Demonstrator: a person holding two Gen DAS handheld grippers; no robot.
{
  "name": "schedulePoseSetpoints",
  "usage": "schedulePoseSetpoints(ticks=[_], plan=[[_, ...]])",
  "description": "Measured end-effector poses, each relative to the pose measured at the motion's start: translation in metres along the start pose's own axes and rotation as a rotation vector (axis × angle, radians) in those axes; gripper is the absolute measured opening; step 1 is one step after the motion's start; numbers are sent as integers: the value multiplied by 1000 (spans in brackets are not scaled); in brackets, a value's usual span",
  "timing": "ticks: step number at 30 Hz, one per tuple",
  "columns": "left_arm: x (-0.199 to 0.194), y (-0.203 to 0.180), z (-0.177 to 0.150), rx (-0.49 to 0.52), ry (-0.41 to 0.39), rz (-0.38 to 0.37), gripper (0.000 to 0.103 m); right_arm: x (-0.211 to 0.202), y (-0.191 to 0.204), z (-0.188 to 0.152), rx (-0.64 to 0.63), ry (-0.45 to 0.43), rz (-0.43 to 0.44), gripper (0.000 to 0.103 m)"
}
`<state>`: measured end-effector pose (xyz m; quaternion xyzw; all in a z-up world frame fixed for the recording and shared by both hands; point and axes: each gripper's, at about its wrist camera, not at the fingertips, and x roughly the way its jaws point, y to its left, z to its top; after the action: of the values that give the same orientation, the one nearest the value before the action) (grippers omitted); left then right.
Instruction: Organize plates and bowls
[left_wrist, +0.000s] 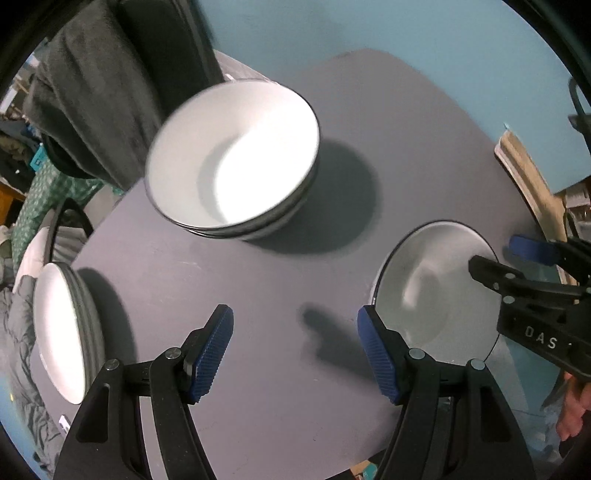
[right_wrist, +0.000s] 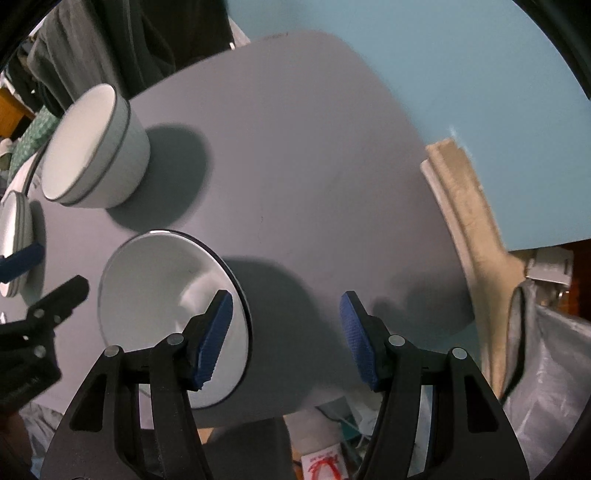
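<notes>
Your left hand-held gripper hangs open and empty over the table. Your right hand-held gripper is open too, holding nothing, its left pad above the single plate.

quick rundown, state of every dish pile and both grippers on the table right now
bowls: nested stack, upright, empty on top
plate stack: piled at the table's edge, untouched
single plate: alone, flat on the table, empty
left gripper: open, holding nothing, over bare table
right gripper: open, holding nothing, one finger over the single plate's rim

A grey table stands against a light blue wall.
</notes>
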<state>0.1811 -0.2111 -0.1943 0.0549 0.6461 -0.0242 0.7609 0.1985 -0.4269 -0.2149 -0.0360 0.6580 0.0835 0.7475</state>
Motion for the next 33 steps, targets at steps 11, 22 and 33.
schedulePoseSetpoints(ticks=[11, 22, 33], plan=[[-20, 21, 1, -103, -12, -63, 70, 6, 4, -5, 3, 17, 17, 60], [-16, -15, -1, -45, -5, -116, 70, 1, 6, -9, -13, 10, 21, 61], [14, -25, -7, -61, 67, -130, 64, 14, 21, -18, -29, 25, 4, 52]])
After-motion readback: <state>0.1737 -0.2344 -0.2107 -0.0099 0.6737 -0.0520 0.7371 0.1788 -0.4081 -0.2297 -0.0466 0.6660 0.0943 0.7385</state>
